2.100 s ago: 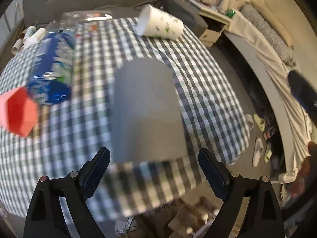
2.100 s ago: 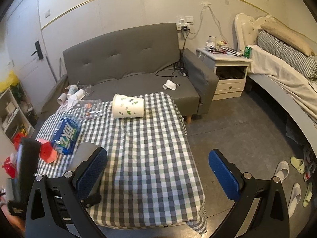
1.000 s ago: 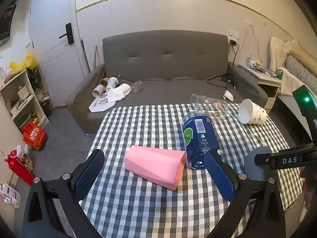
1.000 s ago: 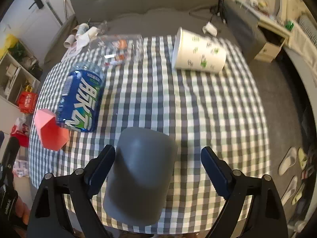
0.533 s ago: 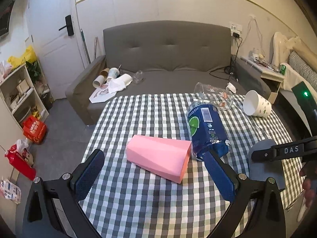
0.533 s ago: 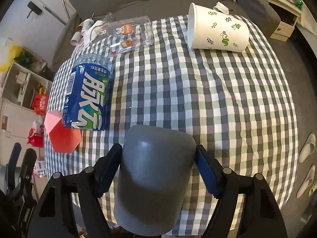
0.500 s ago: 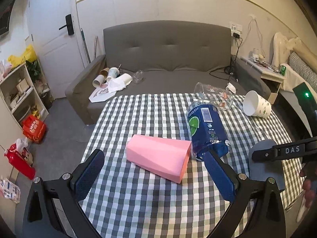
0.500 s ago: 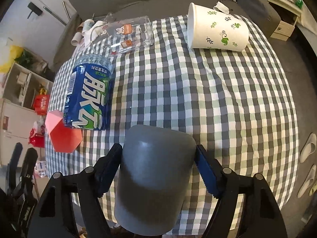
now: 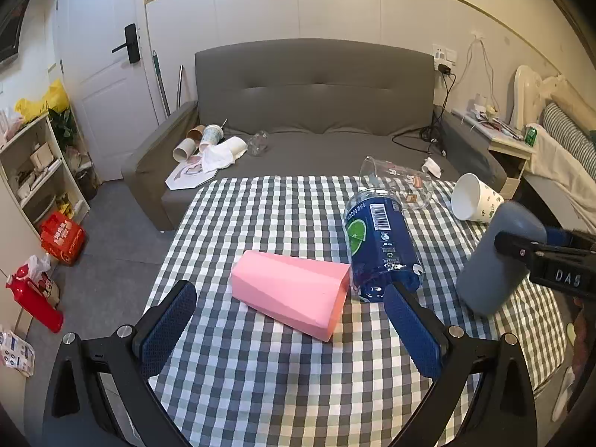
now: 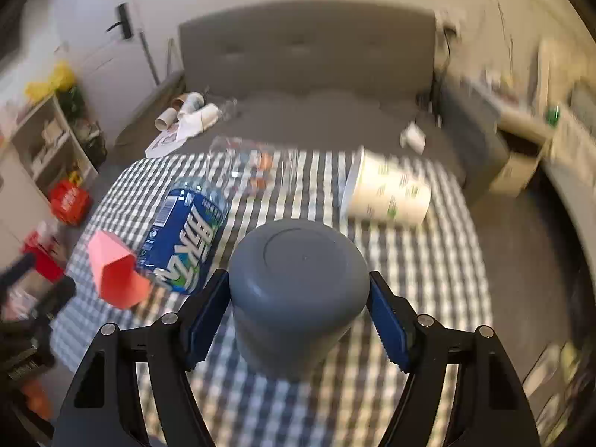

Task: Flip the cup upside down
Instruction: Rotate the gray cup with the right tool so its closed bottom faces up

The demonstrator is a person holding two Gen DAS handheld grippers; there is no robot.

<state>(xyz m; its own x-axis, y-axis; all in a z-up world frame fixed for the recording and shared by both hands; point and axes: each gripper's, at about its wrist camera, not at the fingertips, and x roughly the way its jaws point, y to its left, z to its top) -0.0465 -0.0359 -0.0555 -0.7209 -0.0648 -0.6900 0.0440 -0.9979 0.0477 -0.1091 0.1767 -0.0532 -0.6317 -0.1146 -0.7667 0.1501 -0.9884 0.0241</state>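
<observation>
One grey cup, base-up in the right jaws

One cup is in play: the grey cup [image 10: 298, 290], clenched at its sides between the jaws of the right gripper [image 10: 298, 320], its flat closed base turned toward the right wrist camera. From the left view the grey cup [image 9: 495, 257] hangs tilted over the counter's right edge, base high and mouth low, clear of the checked cloth. That grip on the side walls probably leaves the rim free to land flat, so the flip looks nearly done and only the set-down remains.

Just beside it, toward the counter's middle, lie a blue bottle [image 9: 380, 246] and a pink cup [image 9: 294, 294], touching each other. A clear glass [image 9: 398, 182] and a white paper cup [image 9: 476, 197] lie at the far right corner. The left gripper [image 9: 290, 331] hangs released at the near edge, holding nothing.
</observation>
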